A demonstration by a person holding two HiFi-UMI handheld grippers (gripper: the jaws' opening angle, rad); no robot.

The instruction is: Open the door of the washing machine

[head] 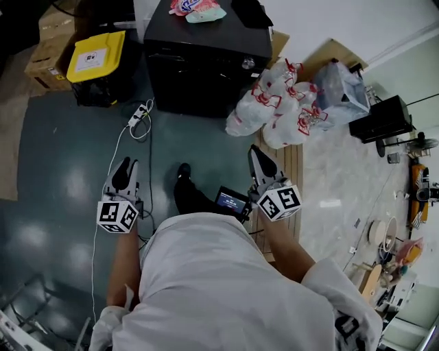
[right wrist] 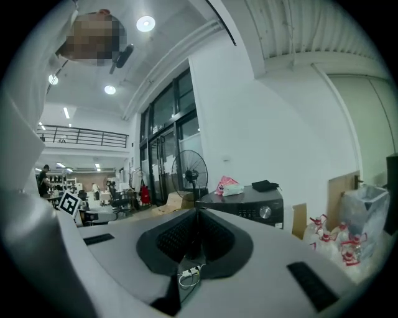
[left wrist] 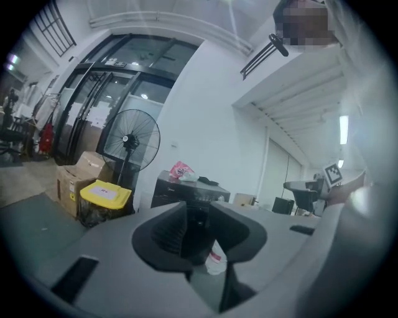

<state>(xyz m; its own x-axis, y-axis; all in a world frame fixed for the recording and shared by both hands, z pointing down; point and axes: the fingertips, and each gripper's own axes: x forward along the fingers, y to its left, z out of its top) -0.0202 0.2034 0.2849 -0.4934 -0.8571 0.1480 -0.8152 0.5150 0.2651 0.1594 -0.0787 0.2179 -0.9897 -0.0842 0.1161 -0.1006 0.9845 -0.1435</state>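
Observation:
The washing machine point(head: 206, 55) is a black box standing on the floor ahead of me, with its door on the side facing me closed. It also shows in the left gripper view point(left wrist: 186, 192) and in the right gripper view point(right wrist: 249, 208), where its knob and control panel are visible. My left gripper point(head: 123, 175) hangs in the air well short of the machine, its jaws point(left wrist: 198, 214) open with nothing between them. My right gripper point(head: 259, 164) is level with it on the other side, also far from the machine, its pads meeting at the tips point(right wrist: 197, 214) and holding nothing.
A yellow-lidded bin point(head: 96, 58) and cardboard boxes point(head: 51, 48) stand left of the machine. White plastic bags point(head: 281, 103) are heaped at its right. A power strip with cable point(head: 139, 115) lies on the floor in front. A standing fan point(left wrist: 130, 140) is behind. A pink packet point(head: 195, 8) lies on top.

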